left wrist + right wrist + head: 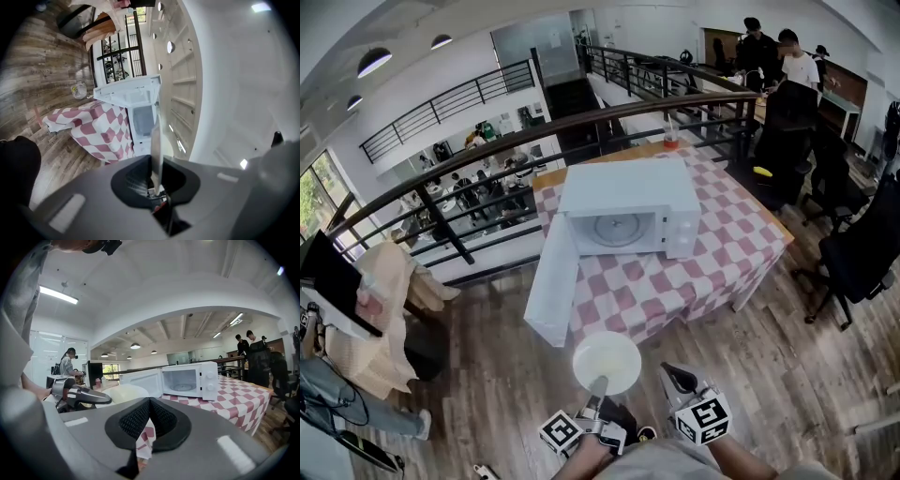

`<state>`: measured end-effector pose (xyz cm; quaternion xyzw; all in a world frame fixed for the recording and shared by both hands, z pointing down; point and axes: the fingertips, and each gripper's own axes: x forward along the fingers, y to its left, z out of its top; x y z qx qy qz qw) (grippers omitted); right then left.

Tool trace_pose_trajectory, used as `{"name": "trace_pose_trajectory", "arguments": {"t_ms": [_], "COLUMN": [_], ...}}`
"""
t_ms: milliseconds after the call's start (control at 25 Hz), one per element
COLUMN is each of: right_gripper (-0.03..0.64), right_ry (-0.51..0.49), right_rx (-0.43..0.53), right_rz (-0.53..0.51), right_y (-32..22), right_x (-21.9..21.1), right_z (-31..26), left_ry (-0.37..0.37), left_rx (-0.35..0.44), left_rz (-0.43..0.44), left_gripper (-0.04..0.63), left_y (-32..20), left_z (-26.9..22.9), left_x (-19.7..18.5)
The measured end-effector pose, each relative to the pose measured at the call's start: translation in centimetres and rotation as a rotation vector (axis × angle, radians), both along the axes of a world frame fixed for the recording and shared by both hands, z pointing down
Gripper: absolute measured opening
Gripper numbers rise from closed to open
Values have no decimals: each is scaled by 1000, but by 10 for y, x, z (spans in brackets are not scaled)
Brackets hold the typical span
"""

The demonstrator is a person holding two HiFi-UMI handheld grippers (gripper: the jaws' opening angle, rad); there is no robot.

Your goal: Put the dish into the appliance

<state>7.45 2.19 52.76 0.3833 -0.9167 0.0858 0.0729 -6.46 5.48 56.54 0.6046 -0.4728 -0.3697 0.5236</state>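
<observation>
Dish (607, 363): a round, plain white, shallow plate with a smooth, slightly glossy face. From the left gripper view it shows edge-on as a thin pale sliver (156, 140).
Where the dish is: in the air above the wooden floor (502, 375), short of the tabletop's (741, 234) near edge and in line with the microwave's opening.
Left tool (598, 384): clenched on the dish's near rim, with the plate reaching out past its tips.
Right tool (675, 375): jaws closed together with nothing between them, just beside the dish on its right.
Microwave (628, 211): white, near the middle of the checked red-and-white tabletop. It has two knobs on its right panel and a glass turntable (617, 230) inside.
Door (553, 281): swung wide open to the left, reaching past the tabletop's near-left edge.
</observation>
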Motion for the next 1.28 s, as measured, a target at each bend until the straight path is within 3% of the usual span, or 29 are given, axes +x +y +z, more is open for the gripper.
{"name": "trace_pose_trajectory", "arguments": {"t_ms": [840,1280], "right_gripper": [-5,-5], "right_ry": [17,27], "right_rx": [-1,2], "right_rz": [3,-5], "right_y": [-10,-60], "right_x": [3,-10], "right_z": [5,8], "left_ry": [12,18], "left_rx": [10,15], "left_rz": [27,34], "left_gripper": [28,28], "left_y": [-22,-76], "left_z": [-2,0], "left_x": [9,2]}}
